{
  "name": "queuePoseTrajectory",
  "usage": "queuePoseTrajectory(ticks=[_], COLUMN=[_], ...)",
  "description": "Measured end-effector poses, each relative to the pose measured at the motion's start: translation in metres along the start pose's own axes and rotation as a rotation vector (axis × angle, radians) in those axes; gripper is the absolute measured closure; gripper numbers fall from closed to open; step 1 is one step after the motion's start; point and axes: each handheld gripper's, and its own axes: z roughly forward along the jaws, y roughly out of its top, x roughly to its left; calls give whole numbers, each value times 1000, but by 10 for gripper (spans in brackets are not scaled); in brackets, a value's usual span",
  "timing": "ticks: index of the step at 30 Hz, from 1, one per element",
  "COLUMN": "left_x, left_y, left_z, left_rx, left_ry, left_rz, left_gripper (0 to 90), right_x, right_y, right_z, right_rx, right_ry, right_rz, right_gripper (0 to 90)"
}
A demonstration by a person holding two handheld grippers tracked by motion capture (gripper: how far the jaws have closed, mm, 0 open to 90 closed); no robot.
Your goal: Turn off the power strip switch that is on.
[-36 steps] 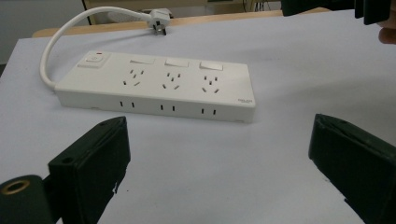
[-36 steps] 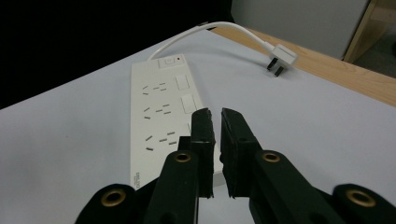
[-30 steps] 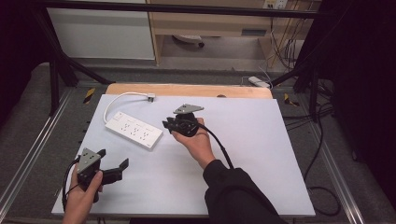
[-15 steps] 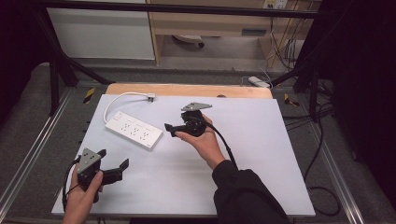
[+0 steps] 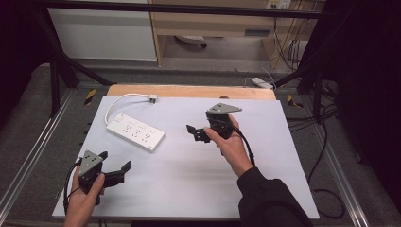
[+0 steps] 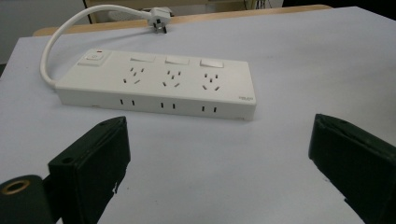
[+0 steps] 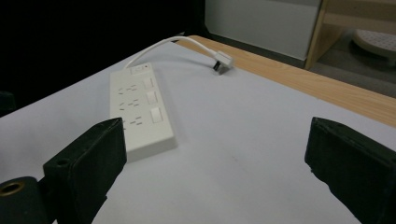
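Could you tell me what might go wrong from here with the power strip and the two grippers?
1. The power strip lies loose on the smooth white table; a one-sided push could slide it rather than let it be gripped.
2. Its cable loops to a free plug near the far table edge, so dragging the strip might snag it.
3. The right gripper, whose jaws have just been opening with nothing between them, and the open left gripper face the strip and might collide there.

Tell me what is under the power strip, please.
The power strip lies flat on the white sheet that covers the table. Its underside, and the sheet directly below it, are hidden by its own body.
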Motion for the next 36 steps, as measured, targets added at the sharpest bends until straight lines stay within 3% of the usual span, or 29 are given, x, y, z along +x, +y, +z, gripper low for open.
queuePoseTrajectory(ticks=[11,20,25,33,36], left_x=[0,1,1,0,0], left_y=[0,0,0,0,0], left_z=[0,-1,-2,-2,-2], left_rx=[-1,-12,-13,-13,-15], left_ry=[3,2,1,3,3], left_rz=[0,-7,-4,-1,-3], left_gripper=[54,54,54,54,54], right_x=[-33,-39,-42,-57,-63], right_y=[-23,-47,-63,-99,-113], right_z=[-55,-88,-104,-133,-138], right_rx=[-67,-136,-139,-141,-95], right_ry=[-52,-109,-140,-208,-262], right_rz=[46,18,12,73,92], right_gripper=[80,60,60,57,49])
